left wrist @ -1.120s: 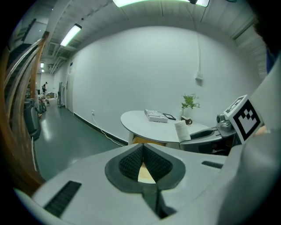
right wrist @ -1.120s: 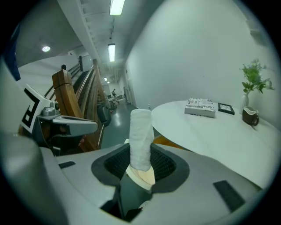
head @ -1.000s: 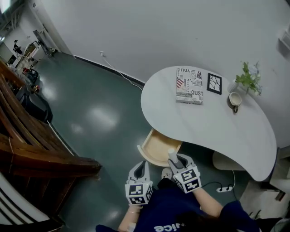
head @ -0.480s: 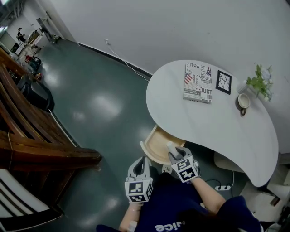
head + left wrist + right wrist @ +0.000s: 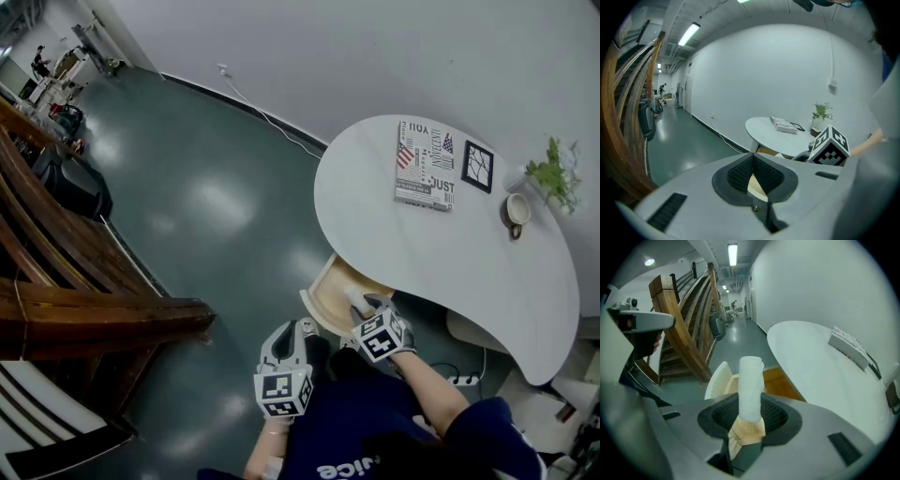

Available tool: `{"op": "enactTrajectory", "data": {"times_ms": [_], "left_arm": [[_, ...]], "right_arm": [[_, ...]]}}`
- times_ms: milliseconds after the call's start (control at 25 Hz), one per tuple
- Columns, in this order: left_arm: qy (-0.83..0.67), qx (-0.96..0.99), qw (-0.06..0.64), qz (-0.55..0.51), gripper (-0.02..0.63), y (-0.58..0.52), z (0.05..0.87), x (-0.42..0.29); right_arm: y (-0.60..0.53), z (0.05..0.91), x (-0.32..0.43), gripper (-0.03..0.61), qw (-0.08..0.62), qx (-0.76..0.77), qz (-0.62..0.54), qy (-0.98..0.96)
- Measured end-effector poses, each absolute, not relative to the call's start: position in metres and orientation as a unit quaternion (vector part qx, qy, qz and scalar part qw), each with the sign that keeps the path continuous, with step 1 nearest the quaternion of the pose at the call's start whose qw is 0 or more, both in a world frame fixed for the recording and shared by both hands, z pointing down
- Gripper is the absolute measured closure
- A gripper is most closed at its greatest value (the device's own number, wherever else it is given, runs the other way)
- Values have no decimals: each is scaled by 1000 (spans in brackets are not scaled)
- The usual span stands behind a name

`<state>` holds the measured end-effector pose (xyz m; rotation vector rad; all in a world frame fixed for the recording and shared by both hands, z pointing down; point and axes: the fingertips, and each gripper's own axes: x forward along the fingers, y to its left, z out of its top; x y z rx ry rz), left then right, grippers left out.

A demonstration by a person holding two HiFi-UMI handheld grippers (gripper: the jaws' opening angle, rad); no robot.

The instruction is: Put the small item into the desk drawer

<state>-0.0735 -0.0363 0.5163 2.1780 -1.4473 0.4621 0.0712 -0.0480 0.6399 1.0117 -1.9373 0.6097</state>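
Room: grey floor, white desk, its drawer pulled open.
Right gripper: jaws pinching a white roll, poised over the drawer.
Left gripper: jaws together, nothing between, just beside.
Status: drawer open, roll grasped, not yet inside; lowering and release remain.

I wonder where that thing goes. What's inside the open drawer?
Only bare wood shows inside the drawer. The white roll, the right gripper and the desk cover the rest, so more could be hidden.
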Motion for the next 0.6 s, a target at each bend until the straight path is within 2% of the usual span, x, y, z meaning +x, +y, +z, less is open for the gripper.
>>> {"op": "enactTrajectory", "data": {"times_ms": [280, 600], "left_arm": [[-531, 787, 262, 175, 609, -39, 527, -90], [-556, 770, 251, 185, 609, -43, 529, -117]], "right_arm": [[-63, 675, 62, 433, 475, 376, 244, -758], [-71, 729, 65, 433, 533, 346, 244, -733]]}}
